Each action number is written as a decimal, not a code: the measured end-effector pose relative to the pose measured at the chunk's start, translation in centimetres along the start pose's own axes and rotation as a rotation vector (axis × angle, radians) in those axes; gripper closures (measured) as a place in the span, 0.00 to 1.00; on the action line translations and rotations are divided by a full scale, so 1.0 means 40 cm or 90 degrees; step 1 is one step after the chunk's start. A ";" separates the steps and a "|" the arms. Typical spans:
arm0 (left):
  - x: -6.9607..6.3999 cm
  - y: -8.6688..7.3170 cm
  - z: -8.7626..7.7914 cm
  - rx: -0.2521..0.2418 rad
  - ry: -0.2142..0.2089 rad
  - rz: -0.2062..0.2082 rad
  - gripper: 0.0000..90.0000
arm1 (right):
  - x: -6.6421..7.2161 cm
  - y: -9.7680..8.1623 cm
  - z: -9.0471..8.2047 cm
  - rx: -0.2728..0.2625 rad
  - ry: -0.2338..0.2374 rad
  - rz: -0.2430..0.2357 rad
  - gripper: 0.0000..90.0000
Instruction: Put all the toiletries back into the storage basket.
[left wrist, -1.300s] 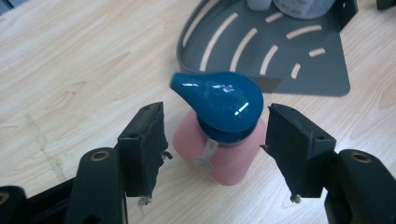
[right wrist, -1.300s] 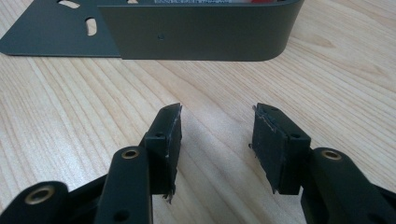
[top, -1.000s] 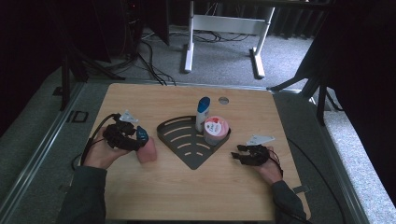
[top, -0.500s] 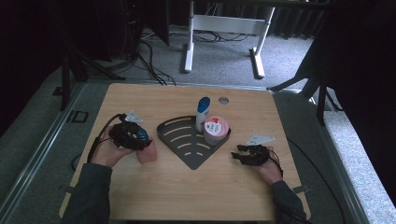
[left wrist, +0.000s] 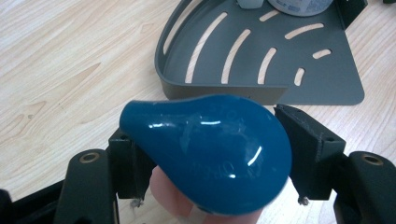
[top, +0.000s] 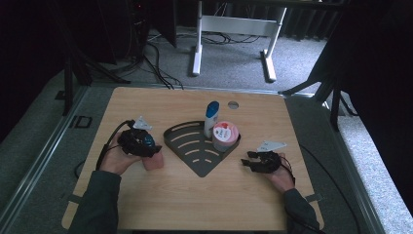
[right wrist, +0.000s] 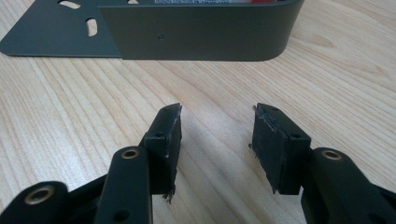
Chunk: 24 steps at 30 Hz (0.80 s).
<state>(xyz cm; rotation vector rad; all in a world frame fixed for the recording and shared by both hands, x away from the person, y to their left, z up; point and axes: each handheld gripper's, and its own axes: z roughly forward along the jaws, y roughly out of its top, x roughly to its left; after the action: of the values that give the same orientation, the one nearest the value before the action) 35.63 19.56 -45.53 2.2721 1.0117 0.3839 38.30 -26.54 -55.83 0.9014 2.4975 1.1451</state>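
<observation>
Your left tool [left wrist: 205,158] grips the pink bottle's blue cap [left wrist: 210,149] just short of the grey rack [left wrist: 322,86]; right tool [right wrist: 217,140] gapes empty. That glossy, tapering cap could slip free

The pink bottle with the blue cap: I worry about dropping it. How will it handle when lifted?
The pink bottle may slip: its blue cap is glossy and rounded where the left tongs flank it. It looks top-heavy, since the cap bulges wider than the body, so it could tip when set down. It is probably light plastic.
</observation>
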 end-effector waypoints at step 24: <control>0.006 -0.001 -0.008 -0.017 -0.013 -0.021 0.59 | 0.001 0.000 0.000 0.000 0.000 0.000 0.58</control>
<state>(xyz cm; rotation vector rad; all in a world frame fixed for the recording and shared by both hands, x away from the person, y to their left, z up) 35.60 19.90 -45.33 2.2283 1.0254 0.3573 38.28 -26.52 -55.83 0.9022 2.4974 1.1449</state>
